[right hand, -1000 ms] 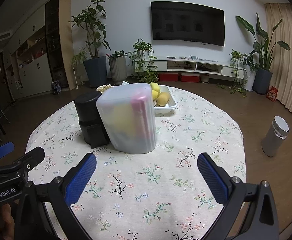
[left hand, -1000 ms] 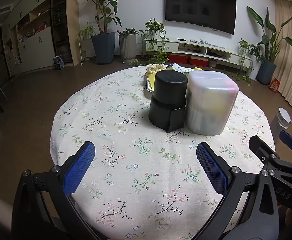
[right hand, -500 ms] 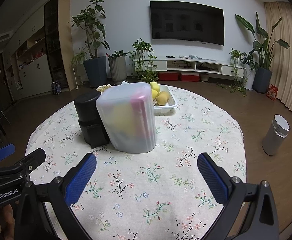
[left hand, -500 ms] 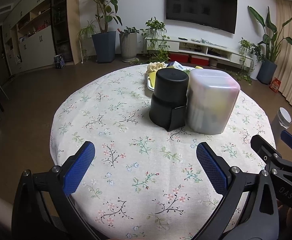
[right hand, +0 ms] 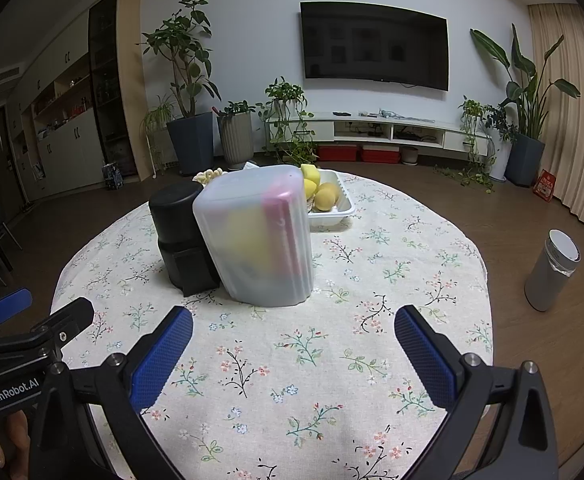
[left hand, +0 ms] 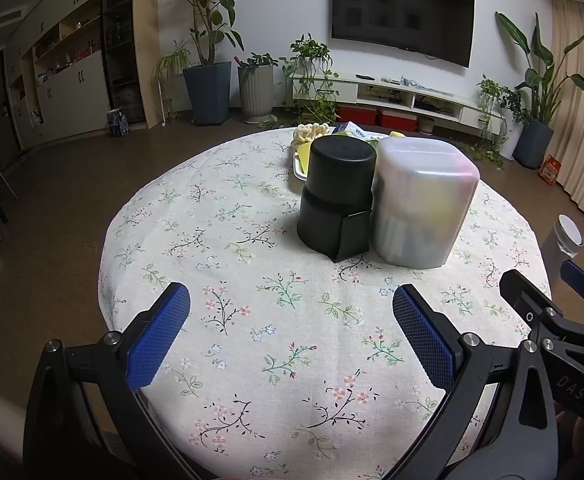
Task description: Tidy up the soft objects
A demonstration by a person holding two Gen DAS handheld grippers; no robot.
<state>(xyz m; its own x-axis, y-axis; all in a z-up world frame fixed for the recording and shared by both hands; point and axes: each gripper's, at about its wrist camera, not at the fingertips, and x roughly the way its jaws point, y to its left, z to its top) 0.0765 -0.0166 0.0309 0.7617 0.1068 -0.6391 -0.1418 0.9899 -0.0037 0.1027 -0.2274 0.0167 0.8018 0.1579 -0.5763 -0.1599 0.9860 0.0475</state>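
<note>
Evidently both the left hand-held gripper [left hand: 292, 336] and right hand-held gripper [right hand: 294, 352] hover wide open and empty, apparently readying for the frosted translucent plastic tub [right hand: 258, 240] on the round floral-clothed worktop [right hand: 372, 280]

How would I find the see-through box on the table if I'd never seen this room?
Look at the round table with the flowery tablecloth. Near its middle two containers stand side by side, in front of a white tray of yellow fruit. The frosted plastic box is the pale, cloudy one with yellow and pink shapes showing through its walls; its neighbour, the black container, is solid black and round.
</note>
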